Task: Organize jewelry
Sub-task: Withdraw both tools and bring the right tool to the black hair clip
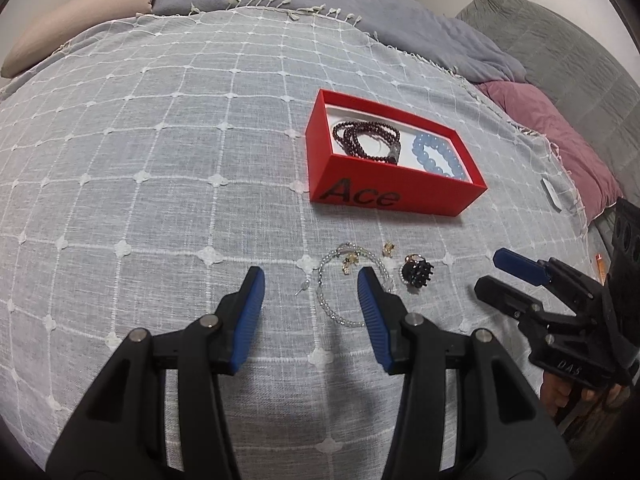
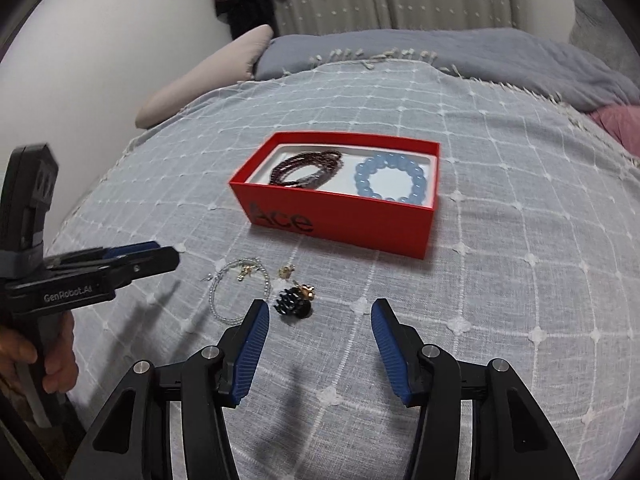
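left gripper (image 1: 311, 284) open, clear bead bracelet (image 1: 326, 292) dead ahead between its fingers | right gripper (image 2: 320, 316) open, farther off | red box (image 1: 394, 196) beyond

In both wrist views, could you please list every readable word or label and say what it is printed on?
"Ace": black letters on the red box side wall.
"GenRobot.AI": on the left gripper body, right wrist view.
"DAS": on the right gripper body, small, uncertain.
No other text is visible.
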Demonstrator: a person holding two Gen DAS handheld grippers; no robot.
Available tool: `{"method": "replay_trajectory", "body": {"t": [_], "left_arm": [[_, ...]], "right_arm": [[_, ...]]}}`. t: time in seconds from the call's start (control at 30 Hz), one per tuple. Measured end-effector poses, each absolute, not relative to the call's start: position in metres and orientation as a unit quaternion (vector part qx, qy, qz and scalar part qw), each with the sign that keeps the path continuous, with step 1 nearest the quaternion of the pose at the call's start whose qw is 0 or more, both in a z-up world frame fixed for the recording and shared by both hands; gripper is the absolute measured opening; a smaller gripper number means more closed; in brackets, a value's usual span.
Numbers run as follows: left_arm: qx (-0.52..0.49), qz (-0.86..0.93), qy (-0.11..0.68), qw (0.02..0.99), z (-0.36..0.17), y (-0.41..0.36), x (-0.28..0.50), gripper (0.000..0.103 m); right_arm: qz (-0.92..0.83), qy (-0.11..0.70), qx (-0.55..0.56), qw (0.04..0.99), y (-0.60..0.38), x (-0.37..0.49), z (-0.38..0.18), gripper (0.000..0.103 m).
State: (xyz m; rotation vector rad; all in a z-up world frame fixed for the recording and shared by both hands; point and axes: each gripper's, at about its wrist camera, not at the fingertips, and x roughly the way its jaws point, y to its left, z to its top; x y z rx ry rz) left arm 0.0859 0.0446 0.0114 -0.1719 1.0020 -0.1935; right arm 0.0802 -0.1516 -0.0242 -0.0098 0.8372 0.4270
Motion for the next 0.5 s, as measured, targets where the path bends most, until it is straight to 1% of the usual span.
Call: {"method": "replay_trajectory", "body": {"t": [0.03,0.13,0.17,0.4,0.43,0.5], "left_arm": [[-0.083,-0.091,0.481,0.868,0.01,0.045,0.087,0.05],[-0.087,-0.085,0.486,0.865,0.007,0.048,0.088,0.05],[-0.088,-0.084,0.486,0.865,0.007,0.048,0.088,0.05],[-0.089,-0.086,0.489,0.864,0.005,0.048,0.088,0.05],[-0.09,-0.086,0.489,0.863,0.005,0.048,0.088,0.05],[-0.094,-0.085,0.491,0.862,0.005,0.05,0.088,0.05]], "right_arm": [[0.21,0.4,-0.018,0.892,-0.146,0.079,-0.026,0.053],[0.222,0.401,-0.056,0.887,-0.131,0.077,-0.035,0.042],[0.223,0.401,-0.071,0.886,-0.125,0.077,-0.038,0.04],[0.234,0.388,-0.104,0.885,-0.11,0.08,-0.047,0.038],[0.235,0.386,-0.106,0.885,-0.109,0.081,-0.047,0.037],[0.235,0.388,-0.108,0.885,-0.107,0.085,-0.05,0.031]]}}
